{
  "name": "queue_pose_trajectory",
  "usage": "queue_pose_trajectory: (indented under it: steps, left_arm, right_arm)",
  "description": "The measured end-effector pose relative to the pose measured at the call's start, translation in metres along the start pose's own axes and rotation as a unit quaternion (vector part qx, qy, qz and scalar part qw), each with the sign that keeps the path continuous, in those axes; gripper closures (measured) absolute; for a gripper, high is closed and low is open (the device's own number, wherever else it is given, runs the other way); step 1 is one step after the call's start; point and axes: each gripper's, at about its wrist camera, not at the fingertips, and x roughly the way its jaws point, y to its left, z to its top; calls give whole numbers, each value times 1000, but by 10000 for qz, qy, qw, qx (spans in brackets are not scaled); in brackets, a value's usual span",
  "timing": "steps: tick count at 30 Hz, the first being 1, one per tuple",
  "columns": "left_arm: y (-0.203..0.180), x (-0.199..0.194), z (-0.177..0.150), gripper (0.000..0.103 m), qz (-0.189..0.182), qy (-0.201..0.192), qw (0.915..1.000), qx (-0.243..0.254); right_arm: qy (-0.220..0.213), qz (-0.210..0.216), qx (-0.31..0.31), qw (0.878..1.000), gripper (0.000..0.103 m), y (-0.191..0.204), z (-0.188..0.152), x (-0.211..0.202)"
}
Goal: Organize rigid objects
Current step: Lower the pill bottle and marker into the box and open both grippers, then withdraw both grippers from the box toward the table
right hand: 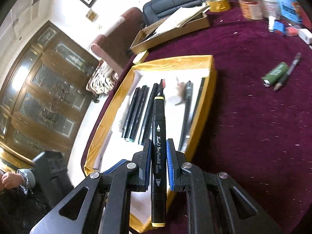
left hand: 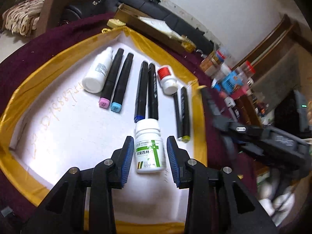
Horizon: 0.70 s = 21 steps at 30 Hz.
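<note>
A: How are the left gripper (left hand: 149, 157) fingers seen?
B: Parted, unclenched; the white medicine bottle (left hand: 149, 146) is flanked, untouched, lower centre in the yellow-rimmed tray (left hand: 23, 89).
A: The right gripper (right hand: 159, 163)?
B: A black art marker (right hand: 159, 156) is clamped, centre frame.

The left wrist camera sits just behind the left hand-held gripper (left hand: 150, 156), looking steeply down and forward along its fingers into the yellow-edged tray (left hand: 29, 89), close enough that the tray fills most of the picture; a sofa (left hand: 156, 13) and a wall lie beyond. The right wrist camera rides behind the right hand-held gripper (right hand: 159, 163) — tilted down too, but farther back, over the tray's (right hand: 204, 101) near corner, taking in the maroon worktop (right hand: 253, 136) to its right; both views share the tray, the cardboard box (right hand: 171, 33) and the sofa.
</note>
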Motion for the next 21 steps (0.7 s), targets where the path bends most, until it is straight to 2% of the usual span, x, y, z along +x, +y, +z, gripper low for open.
queue_pose_trajectory:
  steps: [3, 6, 9, 13, 16, 18, 21]
  left_arm:
    - [4, -19, 2, 60, -54, -249, 9997, -59]
    - [7, -36, 5, 57, 68, -471, 9989, 10]
    - [8, -45, 6, 48, 244, -600, 9978, 146]
    - [7, -45, 6, 47, 440, -620, 9964, 373]
    - [6, -43, 5, 47, 507, -584, 9959, 466]
    - [4, -42, 4, 47, 552, -557, 9955, 524]
    - [-4, -42, 0, 47, 727, -615, 9929, 713]
  right_arm:
    - [87, -206, -125, 9997, 90, 14, 1, 20]
    - [208, -428, -164, 9987, 90, 19, 3, 41]
    - [247, -659, -209, 9973, 90, 16, 6, 49]
    - [241, -803, -137, 9964, 88, 12, 5, 55]
    - [99, -878, -286, 9957, 79, 15, 4, 47]
    - [-63, -886, -356, 9954, 72, 15, 2, 39]
    - [-357, -840, -420, 9949, 72, 15, 0, 23]
